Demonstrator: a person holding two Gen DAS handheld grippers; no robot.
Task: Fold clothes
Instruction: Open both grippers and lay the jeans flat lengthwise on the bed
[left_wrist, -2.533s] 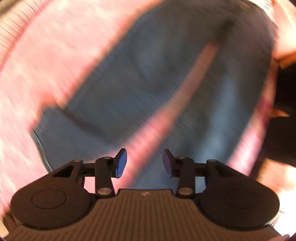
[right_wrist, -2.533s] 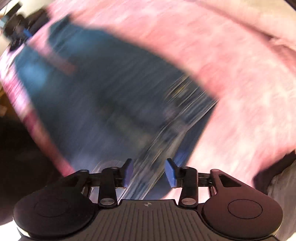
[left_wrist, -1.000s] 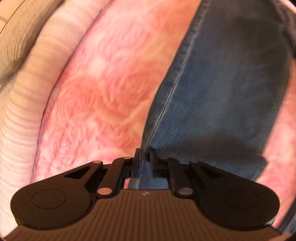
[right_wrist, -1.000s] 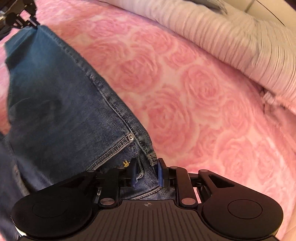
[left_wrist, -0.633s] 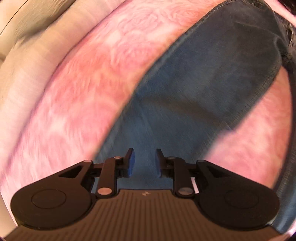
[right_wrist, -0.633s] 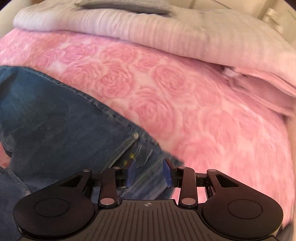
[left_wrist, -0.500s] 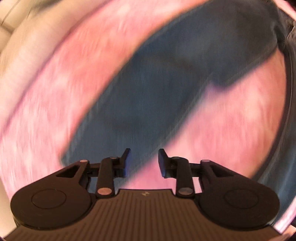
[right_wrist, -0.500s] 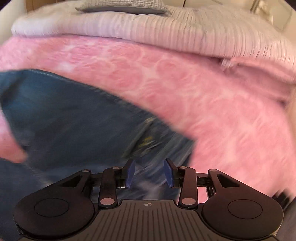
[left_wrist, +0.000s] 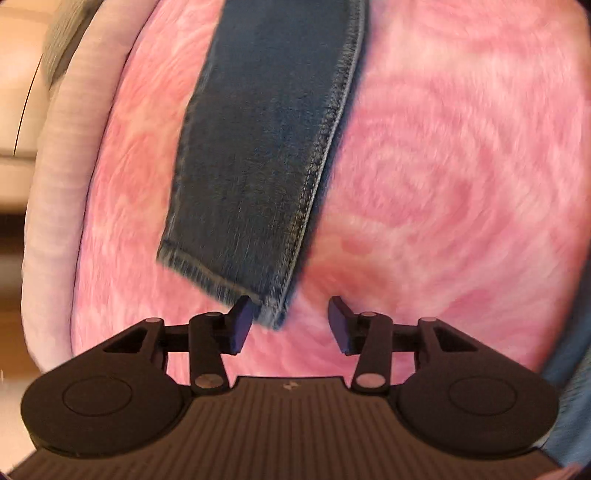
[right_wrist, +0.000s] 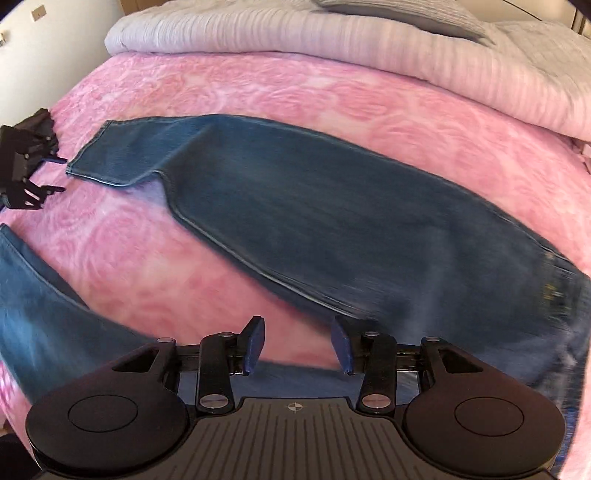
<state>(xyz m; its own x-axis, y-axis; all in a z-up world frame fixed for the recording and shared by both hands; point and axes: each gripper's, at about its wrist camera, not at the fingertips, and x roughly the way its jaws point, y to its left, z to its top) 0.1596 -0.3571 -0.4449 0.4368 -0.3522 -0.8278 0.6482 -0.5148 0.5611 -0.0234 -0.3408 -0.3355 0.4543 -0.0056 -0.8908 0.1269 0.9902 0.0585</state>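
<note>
one pair of blue jeans (right_wrist: 332, 206) lies spread on the pink rose-pattern blanket (right_wrist: 258, 92) of the bed. two legs counted in the right wrist view: one runs flat across the middle of the bed toward its left edge, hem end near that edge; the second leg (right_wrist: 44, 306) lies apart from it, at the near left corner. waistband end sits toward the right edge, blurred.

left gripper (left_wrist: 291, 325): jaws opening, nothing between the pads; the hem (left_wrist: 218, 284) of the leg lies just ahead of its left finger, not pinched. same gripper shows at the bed's left edge in the right wrist view.

right gripper (right_wrist: 297, 345): jaws opening, pads bare, blanket and denim below them.

one pale striped duvet (right_wrist: 406, 48) bunched along the far edge, one grey pillow (right_wrist: 399, 11) on it.
</note>
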